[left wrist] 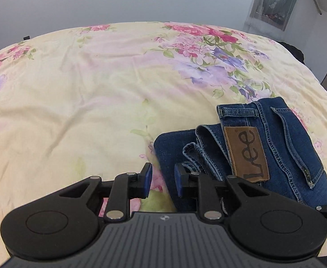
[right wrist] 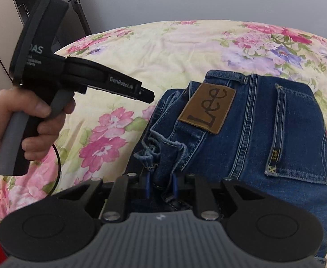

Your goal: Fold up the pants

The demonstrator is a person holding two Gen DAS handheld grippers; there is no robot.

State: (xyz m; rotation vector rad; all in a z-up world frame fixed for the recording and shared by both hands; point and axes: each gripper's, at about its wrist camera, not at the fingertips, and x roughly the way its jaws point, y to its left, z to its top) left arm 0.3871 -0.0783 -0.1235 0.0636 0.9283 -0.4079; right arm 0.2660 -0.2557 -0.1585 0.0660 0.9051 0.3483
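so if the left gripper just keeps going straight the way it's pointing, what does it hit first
Probably the left edge of the folded blue denim jeans, or the yellow floral bedsheet right beside it. The left gripper is open with nothing between its pads; depth is unclear.

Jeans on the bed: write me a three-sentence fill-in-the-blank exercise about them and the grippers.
1. The brown patch on the jeans reads ____.
2. The right gripper is shut on a bunch of ____.
3. Nothing is between the pads of the ____ gripper above the floral sheet.

Missing words: Lee; denim; left

Left tongs (left wrist: 162,179) agape, right tongs (right wrist: 161,184) clamped
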